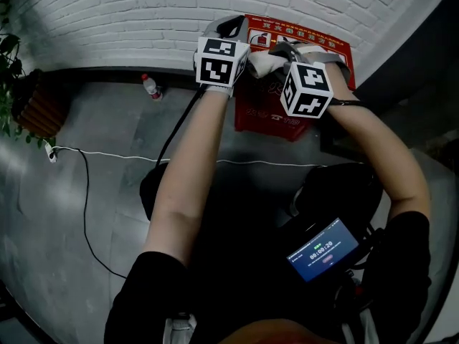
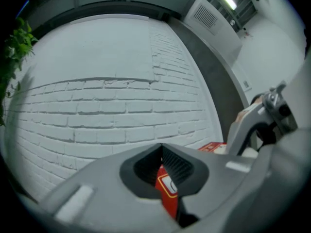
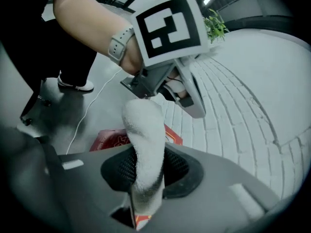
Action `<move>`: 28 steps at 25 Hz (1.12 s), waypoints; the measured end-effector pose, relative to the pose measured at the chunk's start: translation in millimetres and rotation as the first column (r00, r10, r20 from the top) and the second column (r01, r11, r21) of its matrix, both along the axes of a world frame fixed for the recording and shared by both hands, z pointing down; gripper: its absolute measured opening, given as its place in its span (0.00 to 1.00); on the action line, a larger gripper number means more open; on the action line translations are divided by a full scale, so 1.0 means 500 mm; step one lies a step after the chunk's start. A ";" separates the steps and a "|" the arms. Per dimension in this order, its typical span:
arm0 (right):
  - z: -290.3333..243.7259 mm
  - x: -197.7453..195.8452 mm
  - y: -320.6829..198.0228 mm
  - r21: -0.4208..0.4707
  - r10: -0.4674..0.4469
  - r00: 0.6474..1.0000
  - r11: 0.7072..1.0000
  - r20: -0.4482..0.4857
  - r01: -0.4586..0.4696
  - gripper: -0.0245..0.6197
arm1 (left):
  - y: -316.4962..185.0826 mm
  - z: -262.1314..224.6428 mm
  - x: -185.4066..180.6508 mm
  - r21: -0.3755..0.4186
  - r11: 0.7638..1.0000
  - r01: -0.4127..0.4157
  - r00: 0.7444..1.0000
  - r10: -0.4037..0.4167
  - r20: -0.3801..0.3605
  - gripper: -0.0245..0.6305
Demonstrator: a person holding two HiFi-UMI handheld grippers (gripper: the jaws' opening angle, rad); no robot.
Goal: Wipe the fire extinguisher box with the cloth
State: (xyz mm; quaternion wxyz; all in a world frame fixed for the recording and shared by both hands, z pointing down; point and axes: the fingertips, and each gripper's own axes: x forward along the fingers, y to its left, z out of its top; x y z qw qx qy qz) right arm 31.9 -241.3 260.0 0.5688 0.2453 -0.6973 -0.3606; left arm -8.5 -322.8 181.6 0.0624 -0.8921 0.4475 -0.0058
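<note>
The red fire extinguisher box (image 1: pixel 276 113) stands on the floor against the white brick wall. Both grippers are over its top. My right gripper (image 1: pixel 285 50) is shut on a white cloth (image 1: pixel 265 63), which rises between its jaws in the right gripper view as a thick fold (image 3: pixel 145 135). The box (image 3: pixel 108 141) shows behind the fold. My left gripper (image 1: pixel 233 26) is just left of the cloth, near the wall, and its jaws meet with nothing between them. In the left gripper view a strip of the red box (image 2: pixel 167 192) shows past the left gripper (image 2: pixel 162 152).
A plastic bottle (image 1: pixel 151 87) stands at the foot of the brick wall (image 1: pixel 107 13), left of the box. A white cable (image 1: pixel 136 155) and a black one cross the grey floor. A plant (image 1: pixel 11 63) is at far left. A device with a lit screen (image 1: pixel 323 250) hangs at my chest.
</note>
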 end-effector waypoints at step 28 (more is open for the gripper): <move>0.027 0.227 -0.316 -0.050 0.297 0.950 0.952 -0.093 -0.302 0.18 | -0.081 -0.005 0.148 -0.093 0.992 -0.081 0.996 0.084 0.027 0.04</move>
